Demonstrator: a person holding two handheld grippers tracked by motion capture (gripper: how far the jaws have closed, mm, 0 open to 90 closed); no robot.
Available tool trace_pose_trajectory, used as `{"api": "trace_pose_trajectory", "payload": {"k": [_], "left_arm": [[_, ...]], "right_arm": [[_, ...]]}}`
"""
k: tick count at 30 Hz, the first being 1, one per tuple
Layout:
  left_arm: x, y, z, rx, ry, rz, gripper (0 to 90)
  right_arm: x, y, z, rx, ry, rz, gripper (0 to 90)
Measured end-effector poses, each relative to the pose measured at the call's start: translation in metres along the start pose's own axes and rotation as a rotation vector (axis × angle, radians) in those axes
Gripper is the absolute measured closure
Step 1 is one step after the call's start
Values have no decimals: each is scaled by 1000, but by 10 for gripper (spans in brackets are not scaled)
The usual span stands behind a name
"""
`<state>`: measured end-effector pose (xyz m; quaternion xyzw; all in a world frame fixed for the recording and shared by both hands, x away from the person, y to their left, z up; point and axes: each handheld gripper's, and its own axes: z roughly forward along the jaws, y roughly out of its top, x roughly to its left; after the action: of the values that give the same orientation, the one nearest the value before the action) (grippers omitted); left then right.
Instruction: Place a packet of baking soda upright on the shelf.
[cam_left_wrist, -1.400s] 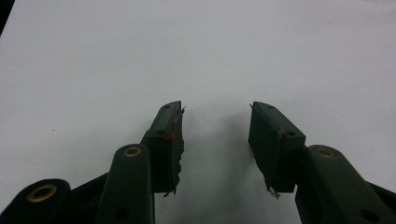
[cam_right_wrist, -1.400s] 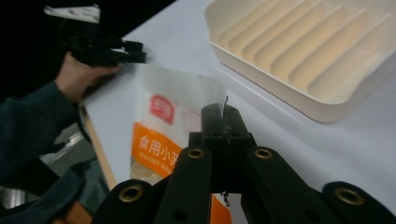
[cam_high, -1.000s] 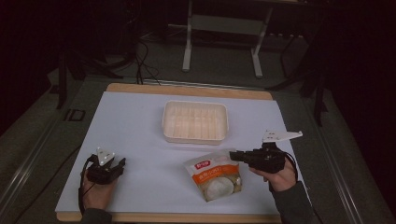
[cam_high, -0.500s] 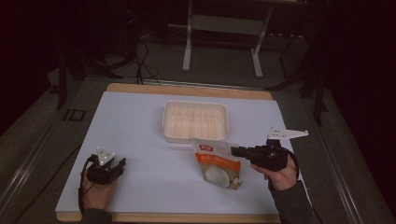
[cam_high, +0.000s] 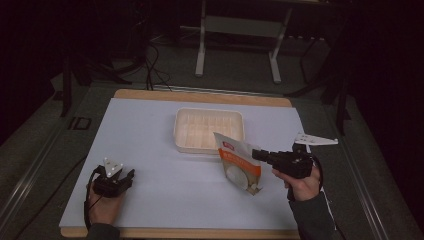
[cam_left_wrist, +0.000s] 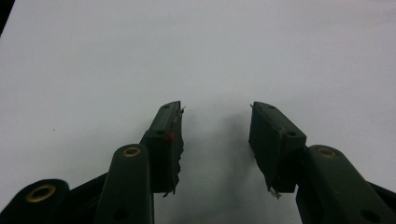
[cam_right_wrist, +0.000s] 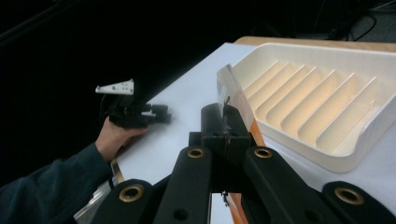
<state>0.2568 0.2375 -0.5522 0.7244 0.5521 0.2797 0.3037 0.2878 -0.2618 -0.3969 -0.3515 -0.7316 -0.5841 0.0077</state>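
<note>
Right claw (cam_high: 256, 153) is pinching the edge of a food pouch (cam_high: 239, 164), jaws pressed together on it, and holding it lifted off the tabletop (cam_high: 150, 130). Pouch is hanging tilted in the high view: long axis running from its upper-left top corner, just in front of the tray's near rim, down to a lower-right corner near the right hand (cam_high: 302, 182). Printed face is turning toward the camera, orange and white with a pale round picture.

White ribbed tray (cam_high: 209, 128) is sitting at mid-table, empty, long side across the table. In the right gripper view the tray (cam_right_wrist: 322, 98) is lying just beyond the pouch (cam_right_wrist: 229, 95), which is showing edge-on, a thin clear strip rising between the closed jaws.

Left claw (cam_left_wrist: 215, 122) is standing spread, jaws well apart over bare white surface, holding nothing. In the high view the left claw (cam_high: 126, 175) is resting low at the near-left of the tabletop in the left hand (cam_high: 102, 202), well apart from the pouch.

Label: a small red patch near the pouch top is carrying writing, too small and blurred to read. Lower pouch edge is partly hidden behind the right claw. Surroundings beyond the table are dark; a metal stand (cam_high: 237, 30) is barely making itself out.
</note>
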Motion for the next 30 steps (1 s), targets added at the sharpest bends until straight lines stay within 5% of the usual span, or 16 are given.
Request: {"api": "trace_pose_trajectory", "payload": {"k": [13,30], "left_arm": [[1,0,-1,-9,3,-18,527],[2,-1,-1,-19,6,-36,511]], "right_arm": [[1,12,7,-53,40,35,900],[-1,29,16,-100,-14,51,900]]}}
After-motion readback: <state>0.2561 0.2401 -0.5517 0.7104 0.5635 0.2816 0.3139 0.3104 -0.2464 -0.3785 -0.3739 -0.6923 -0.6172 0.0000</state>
